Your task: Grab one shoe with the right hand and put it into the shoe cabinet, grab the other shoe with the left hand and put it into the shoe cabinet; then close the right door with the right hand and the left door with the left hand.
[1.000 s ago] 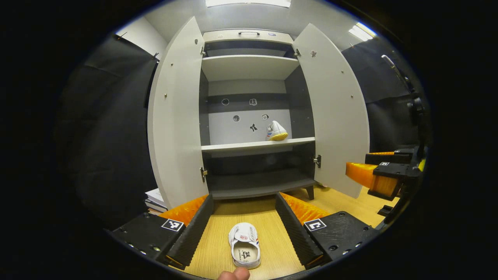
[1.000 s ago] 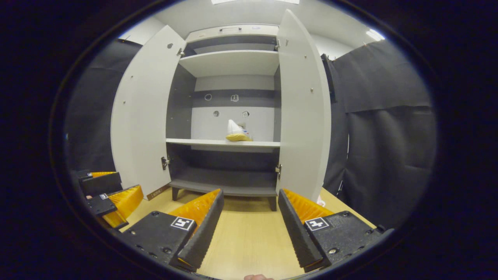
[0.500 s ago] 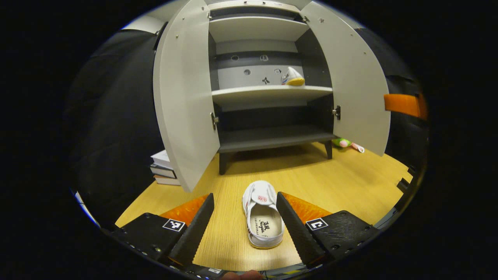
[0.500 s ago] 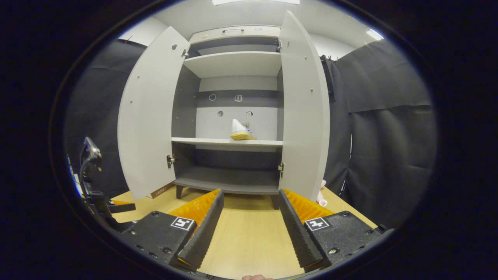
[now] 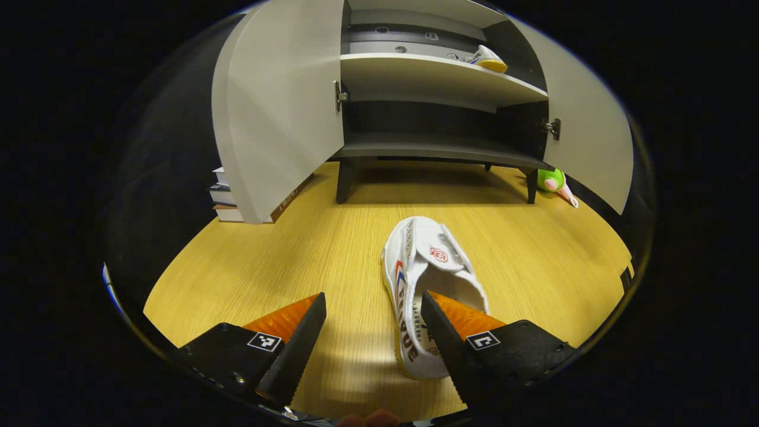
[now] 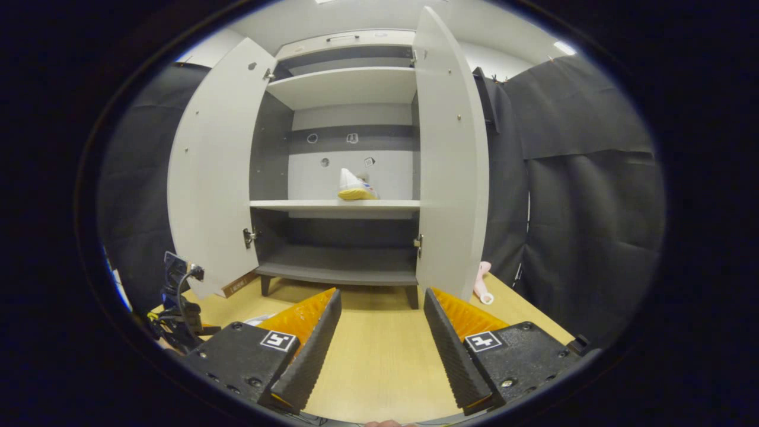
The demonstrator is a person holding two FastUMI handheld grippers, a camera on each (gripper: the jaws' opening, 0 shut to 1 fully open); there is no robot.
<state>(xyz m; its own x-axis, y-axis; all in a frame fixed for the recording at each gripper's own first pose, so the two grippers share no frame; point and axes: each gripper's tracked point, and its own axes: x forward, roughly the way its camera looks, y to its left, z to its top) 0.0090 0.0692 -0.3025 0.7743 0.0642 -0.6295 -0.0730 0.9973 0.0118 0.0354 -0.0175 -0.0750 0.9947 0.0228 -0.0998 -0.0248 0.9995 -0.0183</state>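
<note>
L gripper (image 5: 367, 332) open, right finger at the heel of white shoe (image 5: 430, 279) on wood floor (image 5: 284, 261). R gripper (image 6: 379, 344) open, empty. Other shoe (image 6: 354, 185) on shoe cabinet (image 6: 332, 204) mid shelf, both doors wide. Logo unreadable.

Your left gripper (image 5: 372, 332) hangs low over the wooden desk (image 5: 267, 255) with its fingers (image 5: 299, 344) spread apart. The white shoe (image 5: 427, 284) lies on the desk, its heel end against the inner side of the right-hand finger, toe toward the shoe cabinet (image 5: 439, 145). Both cabinet doors stand open. A second shoe (image 5: 487, 58) sits on the middle shelf. Books (image 5: 222, 198) are stacked beside the left door (image 5: 278, 107).
</note>
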